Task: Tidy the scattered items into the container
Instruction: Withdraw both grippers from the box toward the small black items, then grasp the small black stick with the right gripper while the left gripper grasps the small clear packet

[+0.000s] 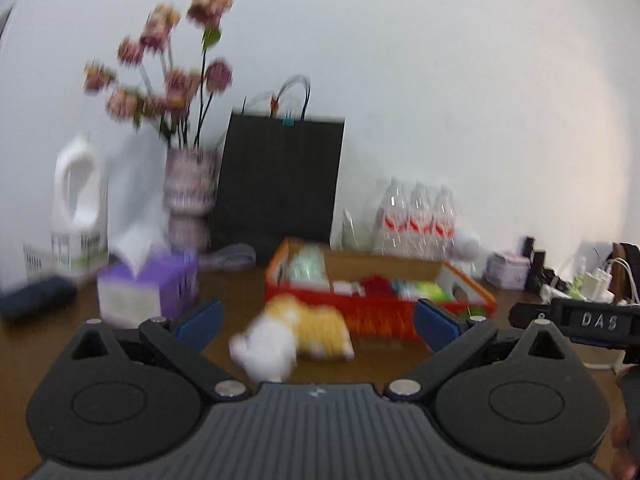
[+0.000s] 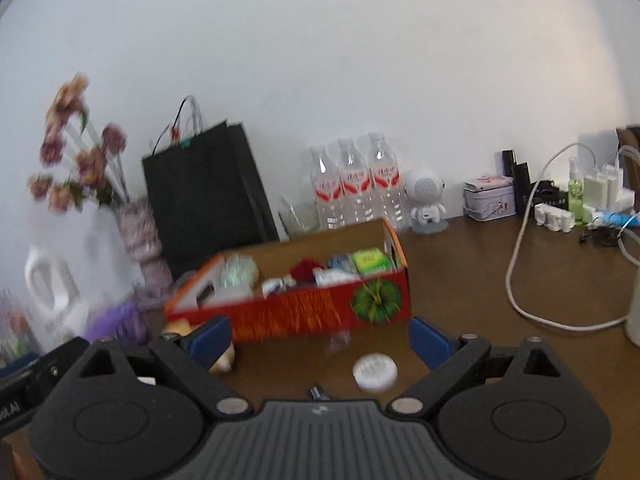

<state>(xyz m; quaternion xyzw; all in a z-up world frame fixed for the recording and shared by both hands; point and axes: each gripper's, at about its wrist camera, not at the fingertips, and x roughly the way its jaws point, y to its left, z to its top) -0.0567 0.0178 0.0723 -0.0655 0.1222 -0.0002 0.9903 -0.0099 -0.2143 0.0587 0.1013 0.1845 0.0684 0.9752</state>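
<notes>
A red and orange cardboard box (image 1: pixel 376 316) (image 2: pixel 304 316) sits on the brown table and holds several small items. A white and orange plush toy (image 1: pixel 292 338) lies on the table just in front of the box, between the wide fingers of my left gripper (image 1: pixel 318 322), which is open and not touching it. My right gripper (image 2: pixel 320 340) is open with nothing in it. A white round lid (image 2: pixel 375 372) lies on the table between its fingers, in front of the box. Part of the plush toy (image 2: pixel 224 360) shows behind the right gripper's left finger.
A purple tissue box (image 1: pixel 148 286), a vase of flowers (image 1: pixel 188 196), a black paper bag (image 1: pixel 280 184) and three water bottles (image 2: pixel 356 184) stand behind the box. A white cable (image 2: pixel 520 264), chargers (image 2: pixel 604 184) and a small tin (image 2: pixel 490 200) lie at the right.
</notes>
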